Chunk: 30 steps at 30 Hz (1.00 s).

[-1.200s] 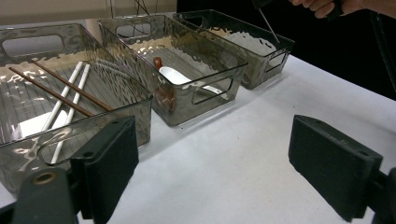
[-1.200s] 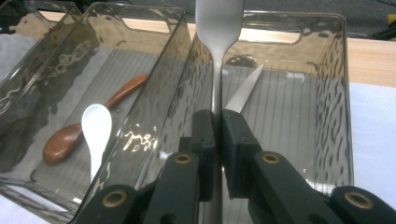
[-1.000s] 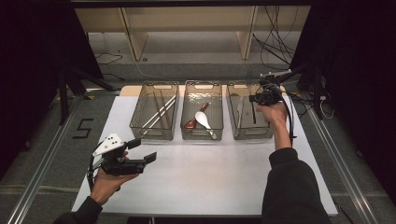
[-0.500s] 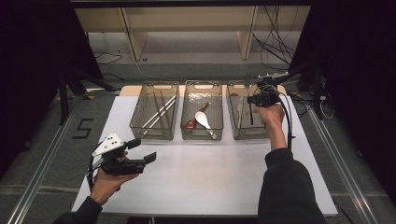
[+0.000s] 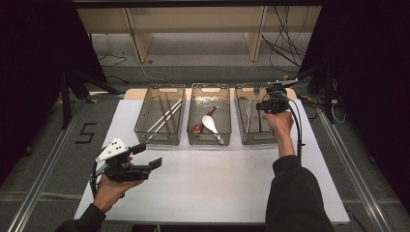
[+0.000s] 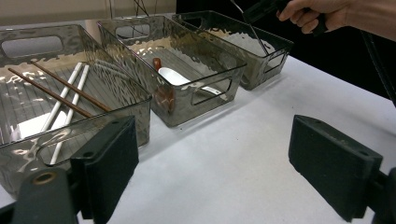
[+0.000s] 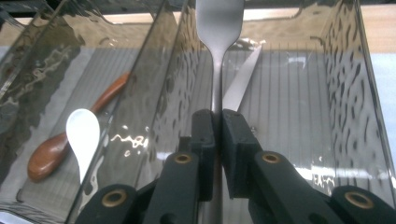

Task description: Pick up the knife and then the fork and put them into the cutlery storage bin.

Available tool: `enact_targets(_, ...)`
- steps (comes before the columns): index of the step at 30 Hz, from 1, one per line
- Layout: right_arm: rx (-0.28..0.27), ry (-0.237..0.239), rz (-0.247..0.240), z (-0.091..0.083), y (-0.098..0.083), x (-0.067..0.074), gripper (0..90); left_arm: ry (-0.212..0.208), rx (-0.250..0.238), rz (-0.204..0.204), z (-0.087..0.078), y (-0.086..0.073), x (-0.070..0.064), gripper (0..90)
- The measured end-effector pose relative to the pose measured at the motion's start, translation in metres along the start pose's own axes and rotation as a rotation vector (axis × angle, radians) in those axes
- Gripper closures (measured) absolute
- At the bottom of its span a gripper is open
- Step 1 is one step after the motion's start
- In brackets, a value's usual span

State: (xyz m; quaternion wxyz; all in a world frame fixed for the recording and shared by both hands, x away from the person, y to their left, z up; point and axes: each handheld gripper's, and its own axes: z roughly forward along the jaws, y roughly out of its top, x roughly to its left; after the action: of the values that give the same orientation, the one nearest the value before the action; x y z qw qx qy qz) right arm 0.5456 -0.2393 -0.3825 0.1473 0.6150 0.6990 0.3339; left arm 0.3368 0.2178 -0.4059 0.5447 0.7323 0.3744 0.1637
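White table (image 5: 212,188), three clear bins along far edge: chopsticks (image 5: 164,116), spoons (image 5: 208,123), cutlery. Right gripper (image 7: 215,122) clamped on fork (image 7: 218,28) above far-right bin (image 5: 241,137); left gripper (image 5: 147,157) agape, idle, near-left corner. Step judged sorting; next likely lowering, then release.

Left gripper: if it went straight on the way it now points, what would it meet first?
Probably the near wall of the middle bin; the open left gripper has only bare white table before it. Depth is unclear, so it might skim the table first.
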Motion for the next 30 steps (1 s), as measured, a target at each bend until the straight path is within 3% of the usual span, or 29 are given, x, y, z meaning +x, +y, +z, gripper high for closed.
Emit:
enact_targets(4, 0.012, -0.003, 0.025, 0.003, -0.003, -0.003, 83.2, 0.0, -0.002, -0.002, 0.0, 0.0, -0.001, 15.5)
enact_targets(7, 0.007, -0.005, 0.046, 0.002, -0.002, -0.004, 68.3, 0.001, -0.003, -0.004, 0.0, 0.0, 0.0, 15.5)
enact_targets(15, -0.001, -0.009, -0.026, -0.015, -0.002, 0.0, 50.5, 0.002, -0.003, -0.003, 0.0, 0.0, 0.0, 15.5)
enact_targets(22, -0.049, 0.069, -0.144, -0.039, -0.016, 0.015, 40.8, 0.004, -0.002, -0.006, 0.0, 0.0, 0.001, 15.5)
enact_targets(30, -0.125, 0.159, -0.186, -0.063, -0.04, 0.028, 34.6, 0.003, 0.003, -0.011, 0.001, 0.0, 0.001, 15.4)
